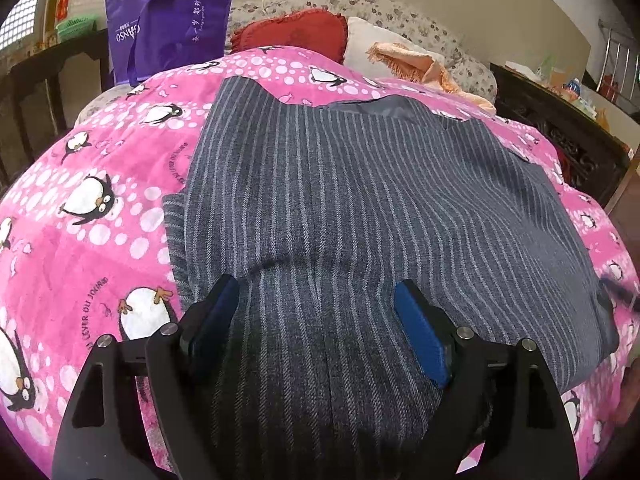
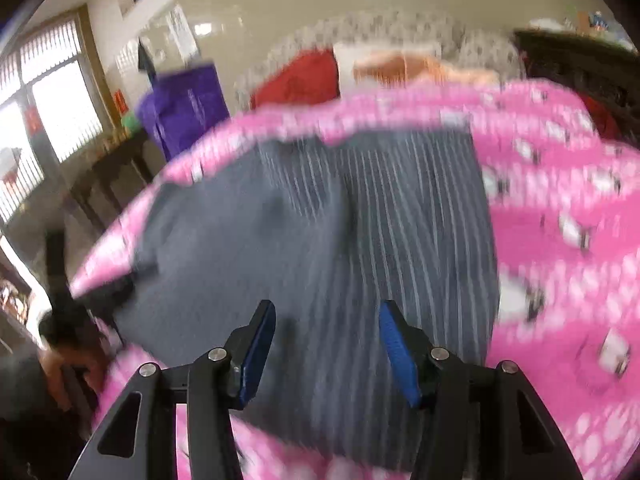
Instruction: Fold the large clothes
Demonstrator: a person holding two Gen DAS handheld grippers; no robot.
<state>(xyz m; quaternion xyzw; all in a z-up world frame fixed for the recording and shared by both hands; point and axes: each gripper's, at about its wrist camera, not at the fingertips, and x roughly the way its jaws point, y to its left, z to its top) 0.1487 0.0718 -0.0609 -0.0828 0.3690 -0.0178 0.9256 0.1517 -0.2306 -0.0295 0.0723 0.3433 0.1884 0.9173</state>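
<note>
A large grey pinstriped garment [image 1: 360, 208] lies spread on a pink penguin-print bedspread [image 1: 80, 208]. Its grey lining shows at the far edge. My left gripper [image 1: 316, 296] is open, its blue-padded fingers [image 1: 420, 336] just above the garment's near edge, holding nothing. In the blurred right wrist view the same garment [image 2: 340, 232] lies on the bedspread [image 2: 560, 220]. My right gripper [image 2: 326, 316] is open and empty above the garment's near part.
A purple bag [image 1: 172, 20] stands at the bed's far left. A red cushion [image 1: 300, 32], a white pillow and an orange fringed cloth [image 1: 412, 64] lie at the head. Dark wooden furniture [image 1: 560, 128] stands to the right, a dark table [image 2: 112, 172] to the left.
</note>
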